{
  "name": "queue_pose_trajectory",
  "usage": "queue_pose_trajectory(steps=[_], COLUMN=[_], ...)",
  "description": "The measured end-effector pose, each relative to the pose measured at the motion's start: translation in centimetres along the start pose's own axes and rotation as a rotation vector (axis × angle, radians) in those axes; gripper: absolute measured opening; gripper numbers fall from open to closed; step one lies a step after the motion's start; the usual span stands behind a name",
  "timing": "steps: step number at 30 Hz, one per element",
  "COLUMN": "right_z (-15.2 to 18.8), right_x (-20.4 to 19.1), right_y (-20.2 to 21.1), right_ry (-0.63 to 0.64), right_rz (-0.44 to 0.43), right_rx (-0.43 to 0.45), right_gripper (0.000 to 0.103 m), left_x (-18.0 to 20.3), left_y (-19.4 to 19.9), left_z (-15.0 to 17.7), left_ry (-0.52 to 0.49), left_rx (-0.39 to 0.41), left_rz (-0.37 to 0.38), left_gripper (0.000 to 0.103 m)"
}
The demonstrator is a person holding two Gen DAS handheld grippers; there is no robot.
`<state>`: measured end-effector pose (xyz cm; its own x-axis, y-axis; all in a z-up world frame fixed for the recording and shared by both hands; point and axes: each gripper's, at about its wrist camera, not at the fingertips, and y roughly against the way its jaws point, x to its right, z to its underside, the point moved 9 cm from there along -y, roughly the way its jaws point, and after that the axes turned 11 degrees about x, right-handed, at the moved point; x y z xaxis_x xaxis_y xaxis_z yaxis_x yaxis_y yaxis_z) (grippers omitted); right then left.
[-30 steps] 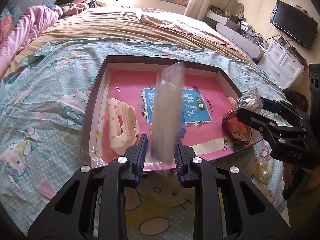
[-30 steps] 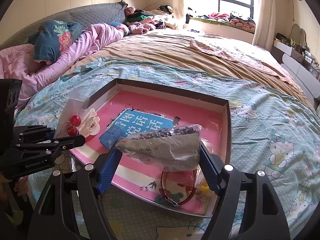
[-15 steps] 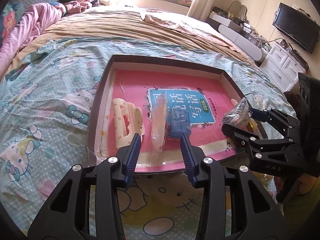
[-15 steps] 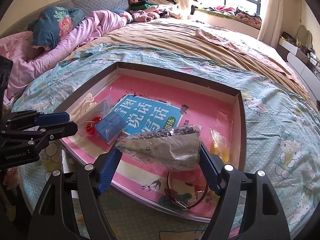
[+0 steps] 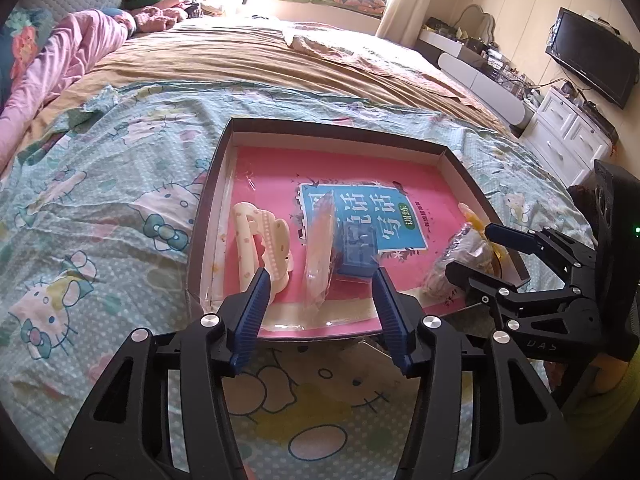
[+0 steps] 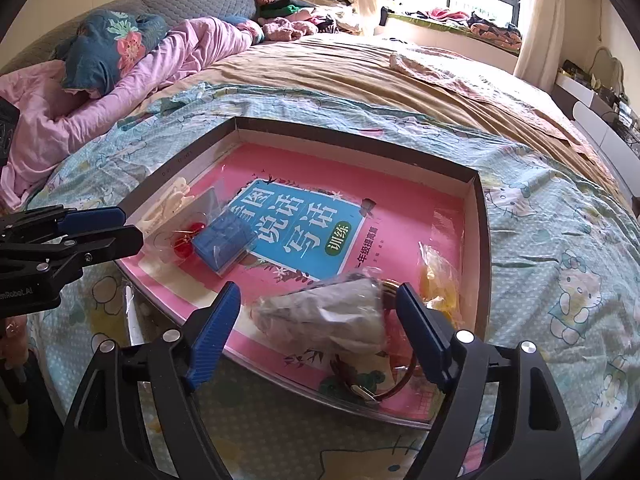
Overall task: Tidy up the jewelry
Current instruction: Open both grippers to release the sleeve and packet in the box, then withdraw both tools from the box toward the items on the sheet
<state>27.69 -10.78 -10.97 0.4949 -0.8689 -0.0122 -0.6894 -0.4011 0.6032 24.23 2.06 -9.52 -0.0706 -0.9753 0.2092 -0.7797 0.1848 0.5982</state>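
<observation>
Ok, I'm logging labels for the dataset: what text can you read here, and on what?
"图说话写话": booklet cover, first character before it unclear.
"训练": green oval on that cover.
"DAS": body of the right tool.
"nRobot.AI": body of the left tool, start cut off by the frame edge.
Small line beside the oval: too small to read.

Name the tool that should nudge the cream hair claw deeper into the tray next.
Left. The cream hair claw lies at the left side of the tray, just ahead of the open left tool. The right tool hangs open over the grey bag at the tray's right end.
</observation>
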Motion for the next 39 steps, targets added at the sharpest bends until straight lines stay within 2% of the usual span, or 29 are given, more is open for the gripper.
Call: queue_pose_trajectory(steps=[10, 17, 21, 23, 32, 39], right_z=[-1.5, -1.9, -2.1, -2.1, -2.6, -3.1], right_x=[1.1, 1.3, 1.2, 1.2, 1.2, 1.5], right_y=[3.2, 5.2, 6.2, 6.6, 8.6, 10.8], right_ry=[-0.044, -0.066, -0.069, -0.071, -0.073, -0.076], right_rz=[0.022, 0.028, 0.031, 0.030, 0.034, 0.044], right_rx=[0.075, 0.110, 0.124, 0.129, 0.159, 0.196], right_gripper=[0.093, 0.095, 0.096, 0.096, 0.096, 0.096], left_x=[0.3, 0.5, 0.6, 0.7, 0.9, 1.1], left_y=[1.1, 2.4, 3.1, 3.4, 5.2, 6.8], left_z=[-0.4, -0.8, -1.0, -1.1, -1.5, -1.8], left_ry=[-0.018, -0.025, -0.027, -0.029, -0.023, -0.021], left_rx=[0.020, 0.043, 0.051, 0.059, 0.090, 0.117], left_rz=[-0.014, -0.022, -0.023, -0.026, -0.028, -0.034], left_gripper=[0.054, 0.063, 0.071, 0.071, 0.088, 0.090])
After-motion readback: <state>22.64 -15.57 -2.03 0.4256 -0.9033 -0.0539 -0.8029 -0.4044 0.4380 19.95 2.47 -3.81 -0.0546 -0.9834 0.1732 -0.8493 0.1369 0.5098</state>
